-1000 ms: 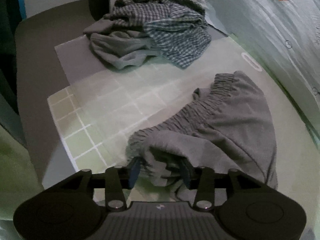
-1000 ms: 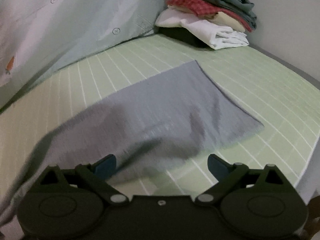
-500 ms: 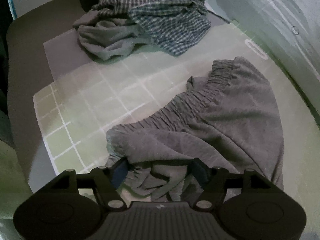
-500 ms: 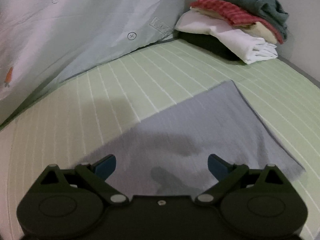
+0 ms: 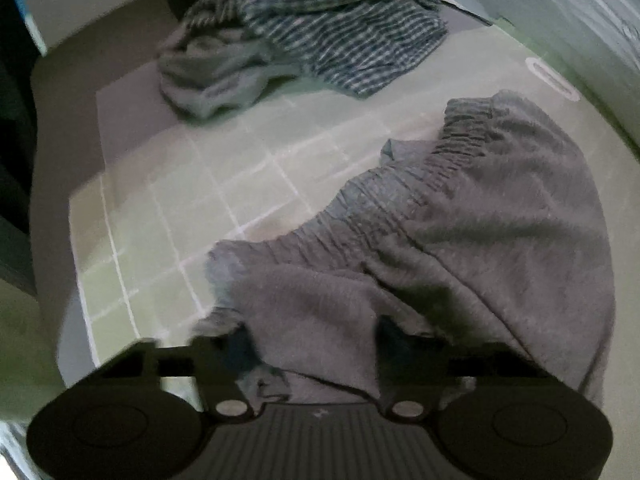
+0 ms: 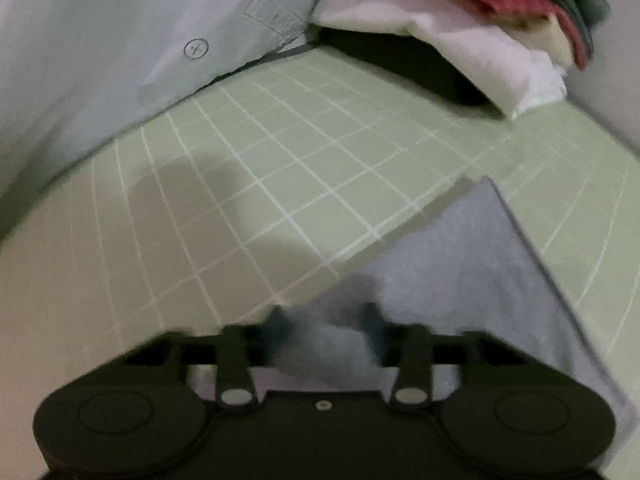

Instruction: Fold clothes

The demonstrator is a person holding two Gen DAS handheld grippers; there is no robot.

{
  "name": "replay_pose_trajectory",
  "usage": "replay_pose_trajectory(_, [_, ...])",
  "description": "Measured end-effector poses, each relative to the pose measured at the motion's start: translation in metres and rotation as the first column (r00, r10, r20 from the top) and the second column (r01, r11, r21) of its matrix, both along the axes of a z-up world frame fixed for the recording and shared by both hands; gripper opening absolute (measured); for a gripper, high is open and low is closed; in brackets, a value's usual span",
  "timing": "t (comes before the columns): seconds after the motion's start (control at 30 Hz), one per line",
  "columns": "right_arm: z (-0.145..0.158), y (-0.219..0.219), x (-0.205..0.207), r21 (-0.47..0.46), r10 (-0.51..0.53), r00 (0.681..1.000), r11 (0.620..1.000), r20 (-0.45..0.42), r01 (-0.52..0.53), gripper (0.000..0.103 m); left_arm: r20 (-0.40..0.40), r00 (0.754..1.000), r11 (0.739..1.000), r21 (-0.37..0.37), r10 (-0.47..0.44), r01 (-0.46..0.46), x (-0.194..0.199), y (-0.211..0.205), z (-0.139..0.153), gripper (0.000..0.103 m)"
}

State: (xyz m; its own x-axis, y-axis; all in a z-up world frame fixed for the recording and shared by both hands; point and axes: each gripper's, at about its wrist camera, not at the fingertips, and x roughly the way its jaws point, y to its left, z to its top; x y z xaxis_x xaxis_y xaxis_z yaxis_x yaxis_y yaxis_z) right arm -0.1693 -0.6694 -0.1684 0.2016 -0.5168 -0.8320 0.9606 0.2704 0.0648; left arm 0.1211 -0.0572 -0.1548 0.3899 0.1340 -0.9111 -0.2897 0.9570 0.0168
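Two grippers work on the same grey shorts. The left gripper [image 5: 316, 344] sits at the bottom centre of its frame, its jaws closing with a bunched fold of the grey shorts [image 5: 480, 232] between them; whether the pads already press the cloth is hard to tell through the blur. The right gripper [image 6: 326, 326] is also at the bottom centre of its own view, and its jaws are closing as well, with a puffed-up bit of the flat grey cloth [image 6: 480, 280] between the blue fingertips [image 6: 280, 326], which seem to touch it on both sides.

In the left wrist view the shorts spread from the gripper to the right half of the frame, and the gathered elastic waistband [image 5: 400, 204] runs diagonally towards the upper right. They lie on a pale green mat [image 5: 180, 208] with a white grid. In the upper centre, well apart from the shorts, lies a crumpled checked garment [image 5: 340, 20], partly over a wrinkled grey garment [image 5: 208, 80].

In the right wrist view the grey cloth reaches from the gripper to the lower right edge, one corner pointing up. In the upper right corner is a stack of folded clothes [image 6: 480, 40]: white below, cream, red and dark green above. A light blue fabric [image 6: 100, 40] fills the upper left.
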Motion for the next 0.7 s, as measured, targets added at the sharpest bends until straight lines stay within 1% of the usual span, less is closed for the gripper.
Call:
replay_pose_trajectory(0.03, [0.000,-0.001,0.000,-0.008,0.010,1.000,1.000,-0.011,-0.010,0.009,0.004,1.000,1.000,0.012,-0.008,0.008,0.001,-0.003,0.001,0.035])
replay_pose_trajectory(0.07, [0.000,-0.002,-0.002,-0.008,0.014,1.000,1.000,-0.004,-0.014,0.005,0.011,1.000,1.000,0.003,-0.014,0.014,0.004,-0.006,0.002,0.026])
replay_pose_trajectory(0.1, [0.000,-0.006,-0.003,-0.006,0.013,1.000,1.000,0.004,-0.013,0.001,0.019,1.000,1.000,-0.017,-0.020,0.020,0.009,-0.009,0.005,0.023])
replay_pose_trajectory(0.17, [0.001,-0.014,-0.003,-0.004,0.010,1.000,1.000,0.020,-0.010,0.000,0.036,0.999,0.998,-0.056,-0.029,0.031,0.018,-0.015,0.009,0.017])
replay_pose_trajectory(0.2, [0.005,-0.019,0.001,-0.022,0.012,1.000,1.000,0.027,-0.011,0.000,0.044,0.998,0.996,-0.075,-0.034,0.037,0.022,-0.018,0.012,0.017])
replay_pose_trajectory(0.27, [0.013,-0.029,0.011,-0.056,0.016,0.999,0.998,0.041,-0.014,0.000,0.068,0.996,0.993,-0.102,-0.052,0.059,0.040,-0.030,0.016,0.013])
replay_pose_trajectory(0.3, [0.016,-0.034,0.015,-0.073,0.018,0.999,0.997,0.048,-0.015,0.000,0.088,0.994,0.992,-0.106,-0.065,0.074,0.050,-0.038,0.020,0.010])
replay_pose_trajectory(0.37, [0.025,-0.045,0.025,-0.108,0.023,0.998,0.994,0.062,-0.017,0.000,0.137,0.986,0.988,-0.107,-0.093,0.108,0.073,-0.057,0.028,0.009])
replay_pose_trajectory(0.5, [0.064,-0.074,0.050,-0.215,0.050,0.992,0.976,0.116,-0.024,0.000,0.234,0.965,0.986,-0.083,-0.120,0.142,0.121,-0.094,0.045,0.009])
replay_pose_trajectory(0.57, [0.087,-0.087,0.061,-0.263,0.073,0.988,0.964,0.133,-0.036,0.000,0.283,0.952,0.983,-0.110,-0.114,0.150,0.139,-0.108,0.060,0.009])
replay_pose_trajectory(0.63, [0.099,-0.095,0.070,-0.252,0.116,0.984,0.964,0.138,-0.079,0.000,0.341,0.931,0.978,-0.114,-0.128,0.176,0.146,-0.120,0.076,0.009])
replay_pose_trajectory(0.7, [0.092,-0.092,0.071,-0.210,0.101,0.985,0.975,0.137,-0.070,0.003,0.361,0.921,0.975,-0.102,-0.148,0.196,0.145,-0.130,0.081,0.009])
